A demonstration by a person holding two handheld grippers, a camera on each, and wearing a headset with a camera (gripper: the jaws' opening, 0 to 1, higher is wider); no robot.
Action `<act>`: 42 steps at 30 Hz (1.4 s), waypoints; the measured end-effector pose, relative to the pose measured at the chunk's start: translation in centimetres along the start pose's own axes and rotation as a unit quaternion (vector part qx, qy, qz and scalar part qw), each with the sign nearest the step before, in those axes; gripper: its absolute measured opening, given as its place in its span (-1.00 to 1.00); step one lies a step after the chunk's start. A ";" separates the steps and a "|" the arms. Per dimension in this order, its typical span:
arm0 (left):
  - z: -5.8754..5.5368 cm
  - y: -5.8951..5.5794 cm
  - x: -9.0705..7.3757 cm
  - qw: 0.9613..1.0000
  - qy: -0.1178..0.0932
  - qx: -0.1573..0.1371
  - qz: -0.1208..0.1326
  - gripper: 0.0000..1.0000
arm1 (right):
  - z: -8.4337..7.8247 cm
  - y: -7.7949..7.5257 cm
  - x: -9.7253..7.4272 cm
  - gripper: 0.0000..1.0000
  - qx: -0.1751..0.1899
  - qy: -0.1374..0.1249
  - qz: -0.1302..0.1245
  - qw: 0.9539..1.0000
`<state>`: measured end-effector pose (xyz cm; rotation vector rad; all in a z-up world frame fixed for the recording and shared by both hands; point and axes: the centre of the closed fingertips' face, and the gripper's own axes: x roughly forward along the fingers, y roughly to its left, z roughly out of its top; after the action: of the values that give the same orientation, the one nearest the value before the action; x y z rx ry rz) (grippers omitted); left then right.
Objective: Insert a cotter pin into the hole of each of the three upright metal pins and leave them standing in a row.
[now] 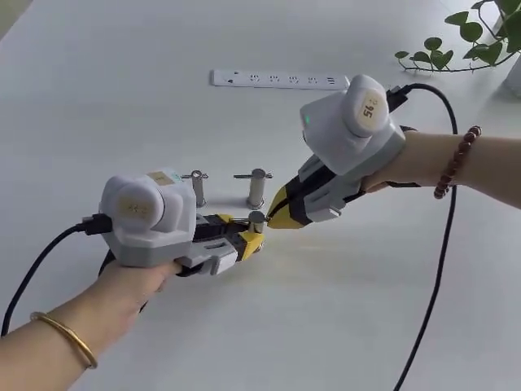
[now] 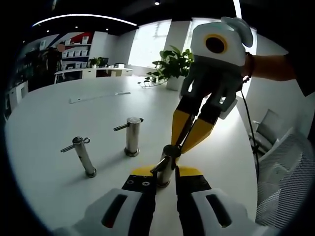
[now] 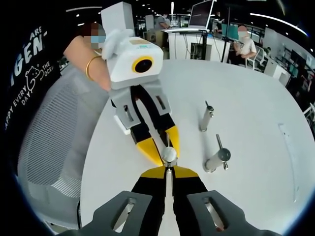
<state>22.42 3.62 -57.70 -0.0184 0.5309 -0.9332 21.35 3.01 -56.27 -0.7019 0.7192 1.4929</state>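
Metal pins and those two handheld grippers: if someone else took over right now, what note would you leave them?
Left gripper: shut on the third metal pin, steadying it upright on the table.
Right gripper: shut on a cotter pin, with its tip at that pin's top; how far it is through, I cannot tell.
Done: rear left pin and rear right pin each stand with a cotter pin through the top.
Left: seat this last cotter pin, release both grippers, and leave the three pins standing in a row.
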 end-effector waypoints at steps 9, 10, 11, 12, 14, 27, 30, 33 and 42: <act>0.0 0.2 0.0 1.000 0.001 0.003 0.009 -0.55 | 0.0 0.1 0.0 -1.00 0.005 -0.002 -0.002 1.000; -0.1 0.3 -0.1 1.000 0.004 0.004 0.011 -0.52 | 0.1 0.0 0.0 -1.00 0.006 -0.002 -0.002 1.000; -0.2 0.5 -0.2 1.000 0.005 0.004 0.014 -0.49 | 0.1 0.0 0.1 -1.00 0.007 -0.003 -0.002 1.000; -0.3 0.6 -0.3 1.000 0.007 0.004 0.016 -0.46 | 0.1 0.0 0.1 -1.00 0.008 -0.004 -0.001 1.000; -0.5 0.8 -0.5 1.000 0.009 0.004 0.020 -0.40 | 0.2 0.1 0.2 -0.97 0.011 -0.004 0.000 1.000; -0.1 1.2 -2.4 0.999 0.005 0.039 0.034 -0.21 | 1.7 0.0 0.4 -0.70 0.020 -0.029 -0.014 0.999; 0.1 1.1 -2.8 0.998 0.002 0.044 0.035 -0.19 | 1.6 -0.1 0.6 -0.71 0.019 -0.029 -0.014 0.999; 0.3 1.1 -3.3 0.998 -0.002 0.049 0.037 -0.17 | 1.7 0.2 0.9 -0.72 0.016 -0.027 -0.012 0.999; 0.7 0.9 -4.1 0.998 -0.009 0.049 0.037 -0.12 | 1.7 0.1 1.6 -0.80 0.009 -0.019 -0.014 1.000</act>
<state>21.46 7.22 -55.56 0.0811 0.4663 -0.8842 21.18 5.32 -56.47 -0.6653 0.6902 1.4693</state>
